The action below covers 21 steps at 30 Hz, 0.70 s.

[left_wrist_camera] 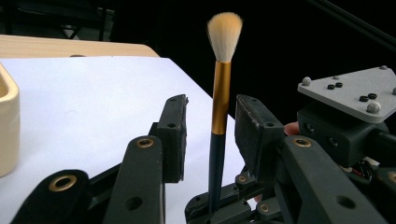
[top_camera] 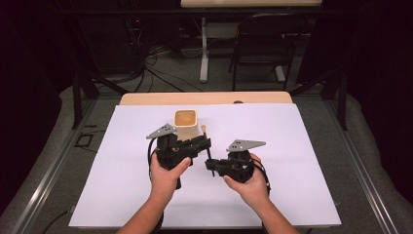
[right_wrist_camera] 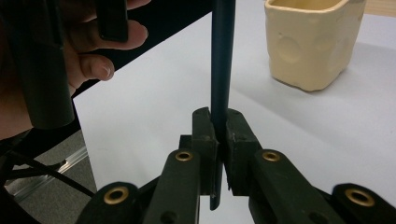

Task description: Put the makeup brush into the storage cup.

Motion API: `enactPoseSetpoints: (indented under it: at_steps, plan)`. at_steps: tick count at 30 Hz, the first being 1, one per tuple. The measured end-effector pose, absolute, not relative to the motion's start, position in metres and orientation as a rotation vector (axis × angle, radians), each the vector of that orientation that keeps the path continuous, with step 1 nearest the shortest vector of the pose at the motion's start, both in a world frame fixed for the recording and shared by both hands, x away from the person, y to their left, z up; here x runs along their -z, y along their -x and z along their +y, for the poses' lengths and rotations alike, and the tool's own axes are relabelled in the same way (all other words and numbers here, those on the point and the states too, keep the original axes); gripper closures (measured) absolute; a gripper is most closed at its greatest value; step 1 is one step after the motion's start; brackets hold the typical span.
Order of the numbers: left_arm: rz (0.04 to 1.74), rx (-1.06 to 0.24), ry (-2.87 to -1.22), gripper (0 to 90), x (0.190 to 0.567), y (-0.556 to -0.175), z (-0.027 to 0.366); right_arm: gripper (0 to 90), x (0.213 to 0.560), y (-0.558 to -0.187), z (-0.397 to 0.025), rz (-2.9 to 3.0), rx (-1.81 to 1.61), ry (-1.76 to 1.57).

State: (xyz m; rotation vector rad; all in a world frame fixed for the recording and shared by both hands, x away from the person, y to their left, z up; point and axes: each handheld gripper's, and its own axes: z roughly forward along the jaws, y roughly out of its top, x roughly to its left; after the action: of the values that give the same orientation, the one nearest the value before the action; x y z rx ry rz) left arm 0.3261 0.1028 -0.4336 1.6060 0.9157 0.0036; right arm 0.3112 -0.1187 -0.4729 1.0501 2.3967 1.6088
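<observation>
I see broad bare white sheet point(top_camera: 292, 185) across the right and lower left of the high view, open to either gripper. At upper centre the cream cup point(top_camera: 185, 118) blocks passage. At centre, the upright brush point(top_camera: 206, 146) fills the gap between the left gripper point(top_camera: 202, 145) and the right gripper point(top_camera: 210, 165).

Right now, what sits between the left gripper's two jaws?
The brush stands upright in the gap of the open left gripper, touching neither jaw in the left gripper view. The right gripper clamps its dark handle lower down.
</observation>
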Motion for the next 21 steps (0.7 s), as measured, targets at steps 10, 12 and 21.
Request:
enactPoseSetpoints:
  at_steps: [10, 12, 21]
  plan:
    - [0.907, -0.012, -1.612, 65.9, 0.4320, -0.3266, 0.1006, 84.5, 0.4720, -0.3083, -0.1154, 2.400, -1.592, -1.021]
    - [0.906, -0.022, -1.620, 66.9, 0.4311, -0.3266, 0.1010, 84.4, 0.4723, -0.3082, -0.1145, 2.404, -1.592, -1.008]
    - [0.914, -0.015, -1.621, 70.1, 0.4301, -0.3267, 0.1008, 84.5, 0.4734, -0.3070, -0.1116, 2.415, -1.593, -0.995]
